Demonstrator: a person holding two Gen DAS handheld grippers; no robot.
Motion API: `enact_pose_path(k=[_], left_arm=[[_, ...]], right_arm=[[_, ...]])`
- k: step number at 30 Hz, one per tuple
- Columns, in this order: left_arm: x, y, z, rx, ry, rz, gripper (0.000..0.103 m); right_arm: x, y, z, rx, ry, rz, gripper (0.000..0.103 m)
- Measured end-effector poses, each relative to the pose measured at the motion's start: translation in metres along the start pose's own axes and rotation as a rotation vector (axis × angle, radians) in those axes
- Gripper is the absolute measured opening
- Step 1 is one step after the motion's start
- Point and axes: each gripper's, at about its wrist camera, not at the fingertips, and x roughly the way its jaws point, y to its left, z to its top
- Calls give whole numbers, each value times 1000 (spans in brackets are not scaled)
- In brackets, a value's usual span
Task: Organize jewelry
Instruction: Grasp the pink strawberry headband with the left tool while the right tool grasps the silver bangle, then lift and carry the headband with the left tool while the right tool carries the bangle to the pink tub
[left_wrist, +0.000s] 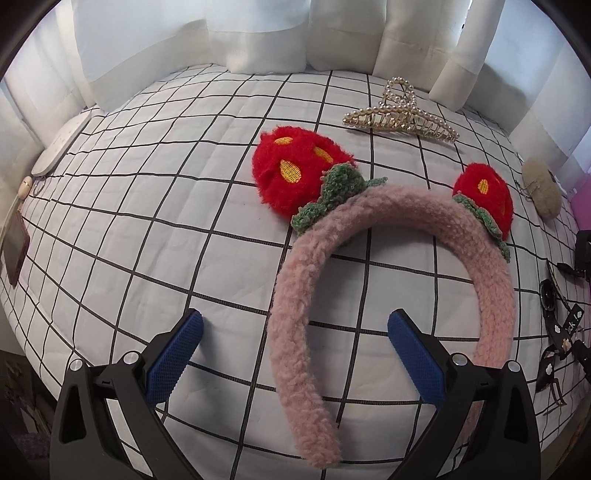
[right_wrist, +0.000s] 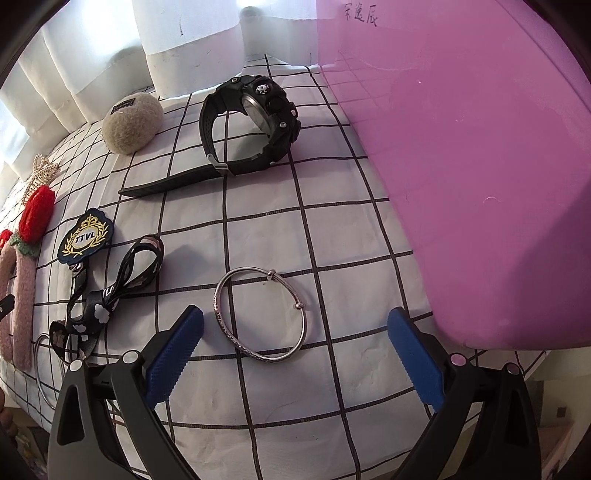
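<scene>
A pink fuzzy headband (left_wrist: 491, 295) with two red strawberry ears lies on the checked cloth; one of its arms runs between the jaws of my open left gripper (left_wrist: 295, 332), untouched. A pearl hair claw (left_wrist: 400, 114) lies beyond it. In the right wrist view a silver bangle (right_wrist: 225, 321) lies flat just ahead of my open, empty right gripper (right_wrist: 295, 332). A black watch (right_wrist: 258, 125) stands further back. A black patterned lanyard (right_wrist: 110, 291) with a TTVL badge (right_wrist: 86, 240) lies to the left.
A pink box (right_wrist: 461, 166) fills the right side next to the bangle. A beige fuzzy pouch (right_wrist: 131, 122) sits at the back by the white curtain (right_wrist: 192, 48). A white remote (left_wrist: 59, 147) and a small card (left_wrist: 14, 251) lie at the far left edge.
</scene>
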Motion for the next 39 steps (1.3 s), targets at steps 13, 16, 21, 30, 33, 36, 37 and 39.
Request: enact_pose_path(k=[13, 16, 21, 30, 33, 36, 37, 39], left_arm=[[-9, -10, -4, 36, -19, -19, 76], [-13, -17, -5, 65, -30, -34, 51], [-15, -20, -3, 84, -29, -37, 9], [-29, -13, -2, 72, -60, -44, 8], [-40, -11, -1, 61, -81, -60, 8], [-53, -11, 0, 57, -100, -70, 8], [-57, -11, 1, 58, -108, -72, 8], [-66, -12, 2, 58, -123, -83, 8]], right_arm=[[-21, 27, -12, -98, -30, 48, 50], [-23, 32, -13, -92, -33, 48, 46], [-21, 27, -9, -85, -28, 58, 45], [-30, 22, -7, -82, -36, 77, 45], [-35, 22, -7, -83, -41, 85, 45], [-42, 24, -5, -87, -52, 95, 45], [-44, 25, -5, -88, -57, 98, 45], [-49, 26, -3, -90, -67, 105, 45]])
